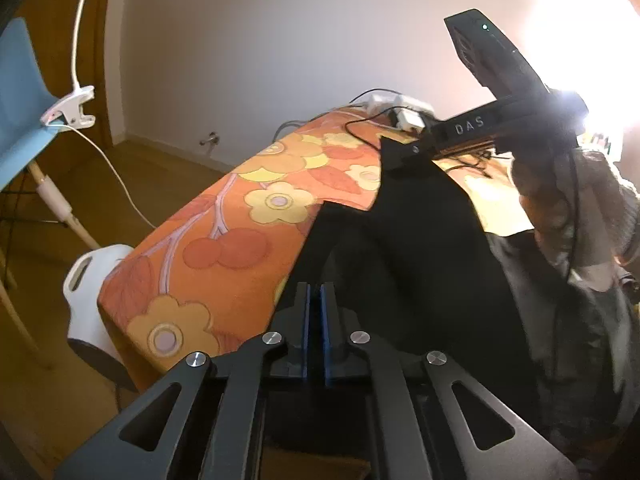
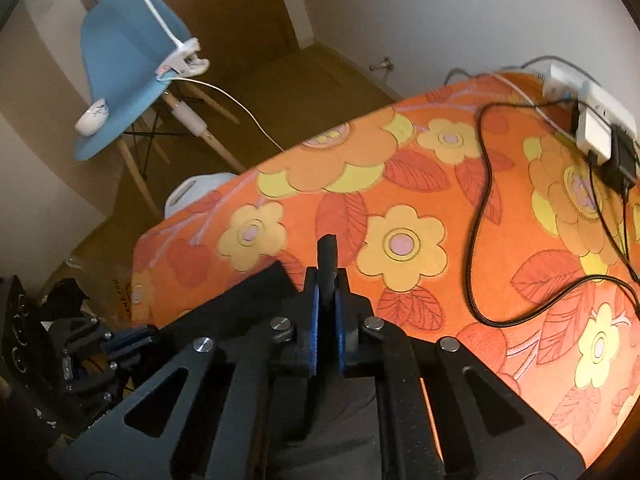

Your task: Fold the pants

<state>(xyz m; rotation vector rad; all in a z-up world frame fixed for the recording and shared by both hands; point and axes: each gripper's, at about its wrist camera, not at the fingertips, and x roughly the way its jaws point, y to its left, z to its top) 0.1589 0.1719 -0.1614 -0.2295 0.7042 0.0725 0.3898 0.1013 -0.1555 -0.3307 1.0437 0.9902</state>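
Pants (image 1: 416, 256), black, are lifted off the near edge of the table (image 1: 224, 240), stretched between both grippers and hanging down on the person's side. Left gripper (image 1: 316, 292): blue pads nearly together, fabric edge pinched between them, low at the table's front edge. Right gripper (image 2: 328, 280): narrow, clamped on a thick black fold that sticks up past the fingertips; in the left view it's higher and further in, holding a peak of the cloth over the floral cover. Black cable (image 2: 476, 220) loops across the table, running to a white power strip (image 2: 592, 108) at the far edge with plugs in it. Blue chair (image 2: 124, 68) left of the table, white clip lamp (image 2: 182, 60) clamped to it.
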